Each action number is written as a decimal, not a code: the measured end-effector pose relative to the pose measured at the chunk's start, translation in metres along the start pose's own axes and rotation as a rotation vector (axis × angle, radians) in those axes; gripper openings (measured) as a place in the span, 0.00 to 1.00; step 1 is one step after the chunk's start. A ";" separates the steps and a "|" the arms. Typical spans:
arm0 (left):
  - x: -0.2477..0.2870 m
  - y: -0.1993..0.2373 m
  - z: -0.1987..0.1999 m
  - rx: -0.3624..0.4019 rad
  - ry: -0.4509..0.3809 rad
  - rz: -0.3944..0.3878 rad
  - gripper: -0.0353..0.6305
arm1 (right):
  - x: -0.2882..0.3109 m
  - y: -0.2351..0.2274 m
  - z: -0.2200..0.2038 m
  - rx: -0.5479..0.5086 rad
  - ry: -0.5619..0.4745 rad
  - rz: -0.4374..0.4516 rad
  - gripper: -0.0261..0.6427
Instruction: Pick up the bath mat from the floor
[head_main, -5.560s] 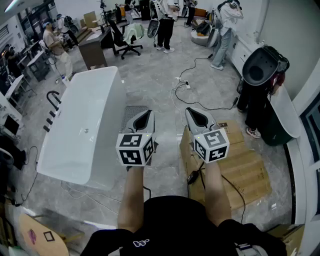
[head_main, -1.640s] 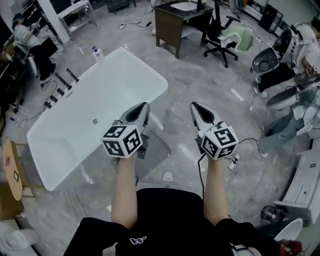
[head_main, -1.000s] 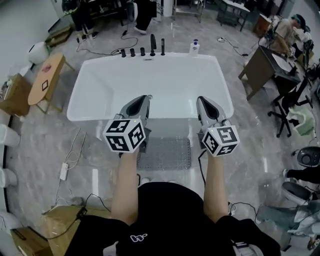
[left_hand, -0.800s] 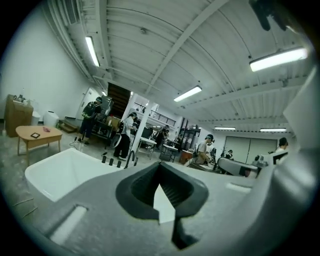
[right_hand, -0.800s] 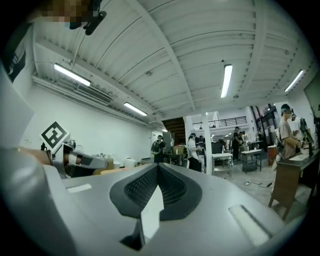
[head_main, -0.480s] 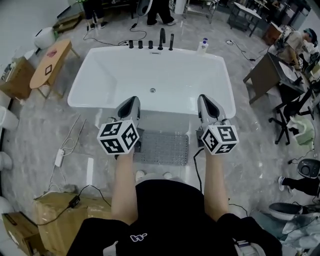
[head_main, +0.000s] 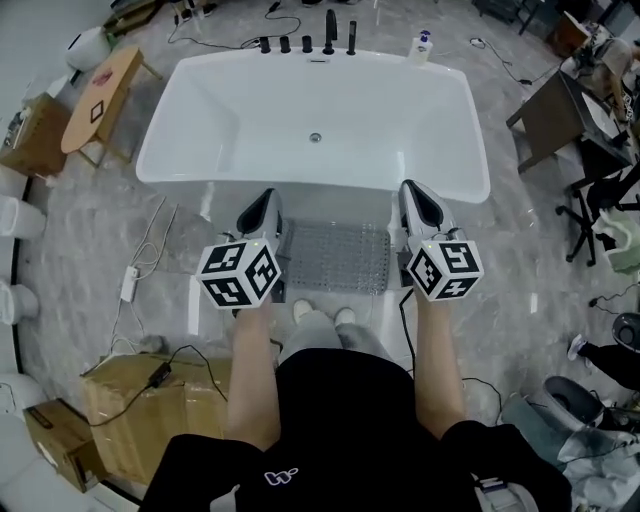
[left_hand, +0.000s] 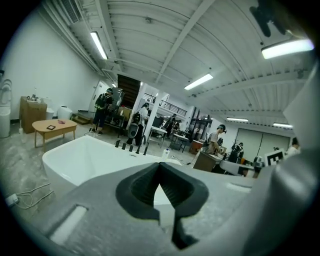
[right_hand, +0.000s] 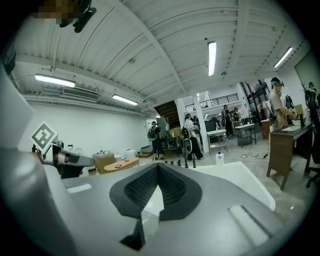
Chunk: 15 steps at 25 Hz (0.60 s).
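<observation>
A grey studded bath mat (head_main: 337, 257) lies flat on the floor in front of a white bathtub (head_main: 250, 110), seen in the head view between my two grippers. My left gripper (head_main: 262, 206) is held above the mat's left edge, shut and empty. My right gripper (head_main: 413, 197) is held above the mat's right edge, also shut with nothing in it. Both gripper views look level across the room over the tub (left_hand: 85, 157) (right_hand: 235, 177); the mat is hidden there.
My feet (head_main: 320, 315) stand at the mat's near edge. A cardboard box (head_main: 130, 410) and cables (head_main: 150, 255) lie at the left, a wooden table (head_main: 100, 90) at the far left, a desk (head_main: 560, 110) and office chair (head_main: 610, 210) at the right. Black taps (head_main: 310, 40) line the tub's far rim. People stand far off.
The view has shifted down and closer: the tub and mat now sit higher in the head view, and my feet show at the mat's edge. Both grippers stay shut.
</observation>
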<state>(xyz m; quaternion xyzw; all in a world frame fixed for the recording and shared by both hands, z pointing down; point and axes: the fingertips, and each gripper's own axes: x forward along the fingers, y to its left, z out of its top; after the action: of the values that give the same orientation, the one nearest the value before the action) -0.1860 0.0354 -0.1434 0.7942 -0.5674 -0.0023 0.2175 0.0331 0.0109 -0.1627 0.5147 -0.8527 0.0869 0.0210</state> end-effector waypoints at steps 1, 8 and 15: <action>-0.001 0.005 -0.004 -0.017 0.010 0.006 0.05 | 0.003 0.003 -0.007 0.005 0.020 0.004 0.05; 0.000 0.051 -0.036 -0.109 0.071 0.018 0.05 | 0.020 0.014 -0.074 0.102 0.182 -0.042 0.05; 0.025 0.091 -0.117 -0.147 0.242 0.036 0.05 | 0.029 0.015 -0.148 0.149 0.304 -0.072 0.05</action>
<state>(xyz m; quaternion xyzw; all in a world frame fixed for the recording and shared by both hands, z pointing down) -0.2294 0.0294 -0.0003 0.7605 -0.5493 0.0559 0.3419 -0.0021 0.0175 -0.0155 0.5260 -0.8119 0.2258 0.1145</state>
